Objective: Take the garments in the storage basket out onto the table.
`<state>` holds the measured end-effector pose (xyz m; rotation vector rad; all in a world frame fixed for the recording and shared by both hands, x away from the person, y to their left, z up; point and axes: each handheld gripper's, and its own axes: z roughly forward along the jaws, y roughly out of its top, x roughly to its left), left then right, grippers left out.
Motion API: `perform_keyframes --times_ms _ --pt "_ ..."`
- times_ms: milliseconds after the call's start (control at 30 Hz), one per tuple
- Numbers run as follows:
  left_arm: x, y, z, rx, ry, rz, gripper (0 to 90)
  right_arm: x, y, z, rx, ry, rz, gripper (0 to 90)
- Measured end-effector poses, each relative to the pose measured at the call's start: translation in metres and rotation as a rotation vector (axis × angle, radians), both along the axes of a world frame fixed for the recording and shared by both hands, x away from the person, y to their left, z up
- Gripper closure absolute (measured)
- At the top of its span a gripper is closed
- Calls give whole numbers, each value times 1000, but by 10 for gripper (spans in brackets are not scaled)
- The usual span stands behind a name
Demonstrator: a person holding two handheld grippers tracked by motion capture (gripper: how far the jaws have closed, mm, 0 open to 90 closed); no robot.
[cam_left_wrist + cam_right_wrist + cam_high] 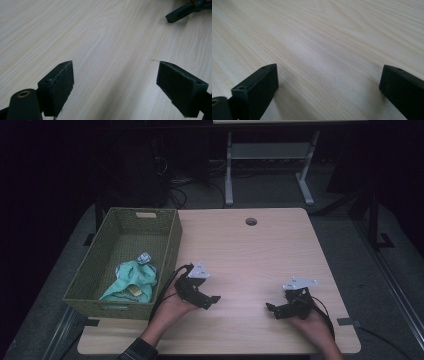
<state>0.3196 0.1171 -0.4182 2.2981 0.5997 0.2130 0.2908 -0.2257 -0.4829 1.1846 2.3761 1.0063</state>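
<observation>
High view: left gripper [212, 300] and right gripper [270, 310] both released, jaws spread, resting on light wooden table [250, 255]; green woven basket [170, 245] beside left gripper.

My rig, as I read it:

- Left hand-held gripper [212, 301]: black body, black trailing cable, grey three-cornered plate on top. Its pads [60, 87] are dark and fuzzy with fraying edges; a brass-ringed hole sits at the jaw's base.
- Right hand-held gripper [271, 310]: the same black build, cable and plate. Small screw holes mark its fingers [259, 86].
- Left sleeve [137, 351]: dark, striped cuff.
</observation>
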Motion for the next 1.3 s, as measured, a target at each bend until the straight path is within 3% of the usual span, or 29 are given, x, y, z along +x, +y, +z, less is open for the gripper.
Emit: perform_keyframes --times_ms 467,1300 --pt "-1 1 13 -7 -16 -11 141 0 0 0 0 0 0 19" --pt "5 1 31 -15 -1 -39 141 0 0 0 1 0 0 19"
